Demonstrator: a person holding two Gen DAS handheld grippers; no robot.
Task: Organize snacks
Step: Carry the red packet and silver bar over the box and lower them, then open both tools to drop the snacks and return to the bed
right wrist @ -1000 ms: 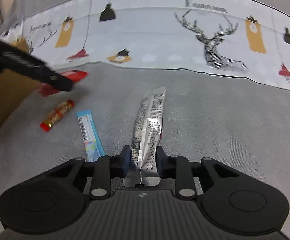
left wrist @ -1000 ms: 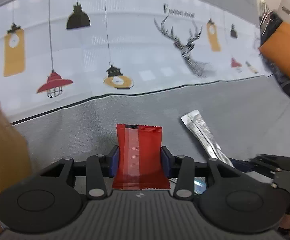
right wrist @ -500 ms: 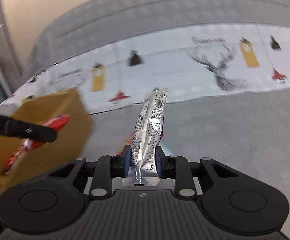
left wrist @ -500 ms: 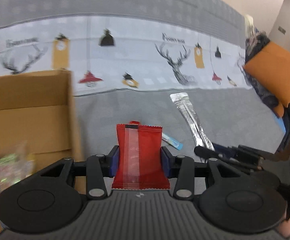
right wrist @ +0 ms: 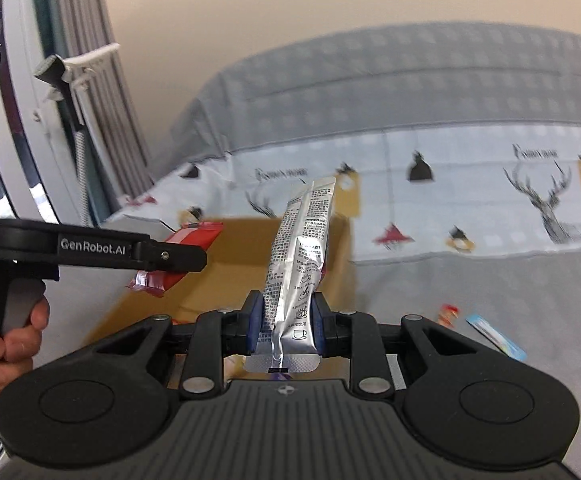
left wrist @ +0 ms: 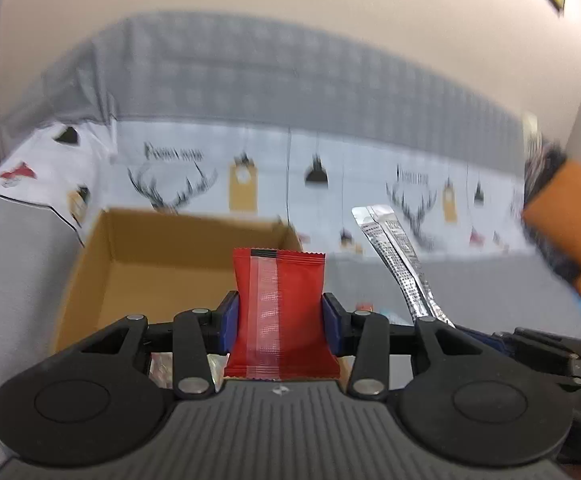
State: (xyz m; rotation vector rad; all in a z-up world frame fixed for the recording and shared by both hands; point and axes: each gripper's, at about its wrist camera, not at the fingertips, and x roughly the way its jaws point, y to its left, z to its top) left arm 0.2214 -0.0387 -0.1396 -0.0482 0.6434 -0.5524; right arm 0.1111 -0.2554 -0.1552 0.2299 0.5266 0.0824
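Both grippers have swung from the grey bedspread to the open cardboard box: the left gripper, closed on the red snack packet, now hangs over it, the right gripper, clamping the silver sachet, alongside; releasing both looks next, while two small snacks remain on the bedspread

The left gripper's body hides the cardboard box's near floor; shiny wrappers below the fingers show only in slivers, kind indeterminate. The silver sachet's lower end disappears behind the right finger linkage. Bedding print beyond the right gripper's fingers is motion-blurred, lettering illegible.
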